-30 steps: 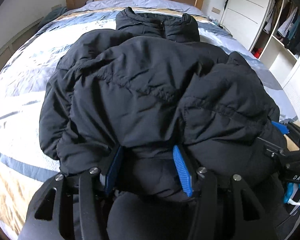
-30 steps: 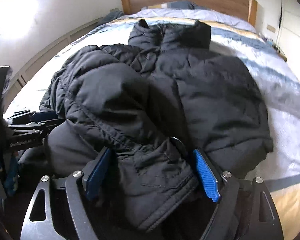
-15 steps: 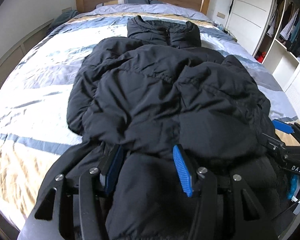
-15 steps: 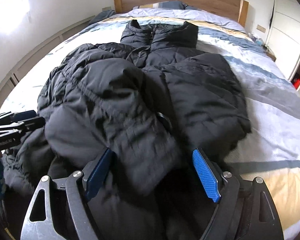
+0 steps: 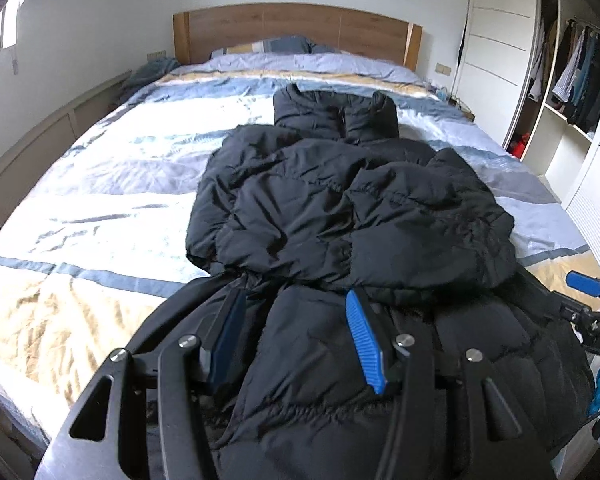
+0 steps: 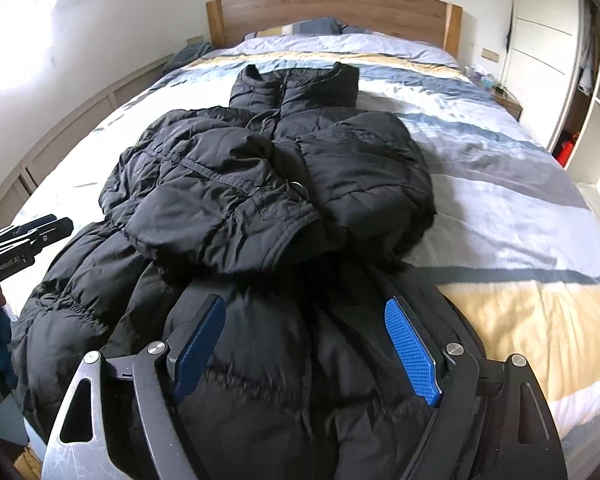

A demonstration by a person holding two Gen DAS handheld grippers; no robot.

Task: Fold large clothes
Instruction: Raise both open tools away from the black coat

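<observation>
A black puffer jacket (image 5: 340,208) (image 6: 260,184) lies lengthwise on the striped bed (image 5: 100,184), its collar (image 5: 336,114) toward the headboard. Both sleeves are folded over the chest. The jacket's lower part stretches toward me, off the bed's near end. My left gripper (image 5: 294,300) is shut on the left side of that lower part, with puffy fabric filling the gap between the blue pads. The right gripper (image 6: 305,304) is shut on the right side of it in the same way. Each gripper also shows in the other's view, the right gripper (image 5: 584,284) and the left gripper (image 6: 32,228).
A wooden headboard (image 5: 296,28) and pillows (image 5: 276,46) close the bed's far end. An open wardrobe (image 5: 572,80) with hanging clothes stands on the right. A bedside table (image 6: 508,104) sits by the far right corner. Low panelling (image 5: 40,140) runs along the left.
Both grippers have drawn back and up toward the foot of the bed, pulling the jacket's lower part out from under the folded sleeves. The jacket now lies longer and flatter.
</observation>
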